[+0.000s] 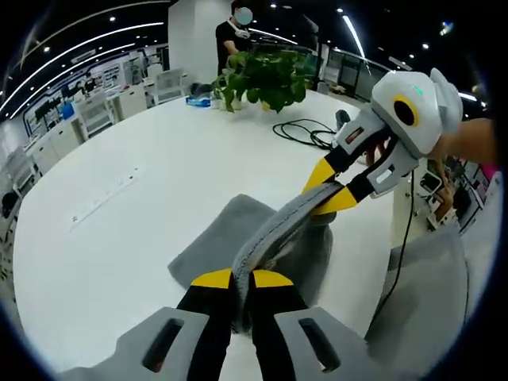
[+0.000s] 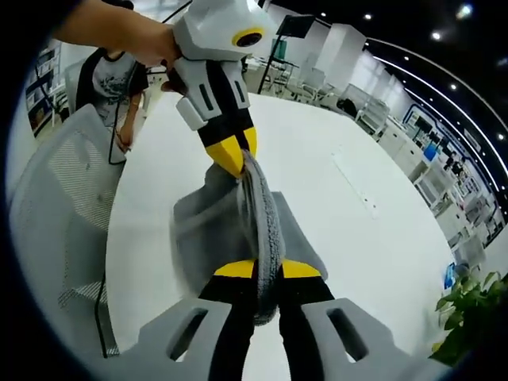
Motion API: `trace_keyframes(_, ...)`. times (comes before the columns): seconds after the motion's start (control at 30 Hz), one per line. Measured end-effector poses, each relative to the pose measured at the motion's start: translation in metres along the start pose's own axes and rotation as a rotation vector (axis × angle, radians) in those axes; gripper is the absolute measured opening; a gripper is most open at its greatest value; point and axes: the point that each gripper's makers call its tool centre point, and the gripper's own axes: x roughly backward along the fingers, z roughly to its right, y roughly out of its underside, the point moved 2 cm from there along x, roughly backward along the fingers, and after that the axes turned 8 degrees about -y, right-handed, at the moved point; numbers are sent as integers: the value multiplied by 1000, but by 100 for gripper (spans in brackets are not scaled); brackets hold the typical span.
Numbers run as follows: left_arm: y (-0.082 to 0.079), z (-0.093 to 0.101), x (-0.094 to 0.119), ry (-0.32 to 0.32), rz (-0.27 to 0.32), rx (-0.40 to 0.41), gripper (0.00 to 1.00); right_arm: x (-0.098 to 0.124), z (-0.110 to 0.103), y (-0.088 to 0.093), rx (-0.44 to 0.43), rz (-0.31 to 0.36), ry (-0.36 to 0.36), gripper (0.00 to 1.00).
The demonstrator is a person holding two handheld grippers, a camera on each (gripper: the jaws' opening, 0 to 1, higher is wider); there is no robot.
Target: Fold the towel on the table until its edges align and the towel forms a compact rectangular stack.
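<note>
In the left gripper view, your left gripper (image 1: 242, 279) sits at the bottom centre with its yellow-tipped fingers pressed together on the grey towel (image 1: 274, 230), pinching one end of a raised edge. That edge runs as a taut ridge from your fingers up and to the right, to where your right gripper (image 1: 329, 190) pinches its other end at centre right. So the towel's held edge has its long axis running straight between your two grippers, and each gripper has its own end; neither is nearer to the whole.

Below that ridge the rest of the towel hangs and pools on the white tabletop (image 1: 143, 198), spreading to the left of the line in this view. I judge that the coming fold turns on this: the loose body lies to one side of the held edge, so you would carry both ends together across it, keeping the ridge straight and level so the edges meet.

The right gripper view tells the same from the other end: your right gripper at bottom centre, fingers closed on the towel, with the ridge climbing to your left gripper at upper centre.

Farther off, a potted plant (image 1: 266, 79) stands well clear at the top of the left gripper view.
</note>
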Motion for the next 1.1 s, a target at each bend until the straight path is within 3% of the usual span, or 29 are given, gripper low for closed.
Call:
trace_keyframes(0.3, 4, -12, -28, 2, -15, 11, 7, -25, 25, 17, -30, -26, -8, 9)
trace_keyframes(0.83, 27, -34, -71, 4, -107, 21, 8, -64, 53, 31, -24, -65, -30, 15)
trace_keyframes(1.1, 29, -46, -80, -43, -103, -40, 16, -64, 68, 35, -91, -16, 16, 23)
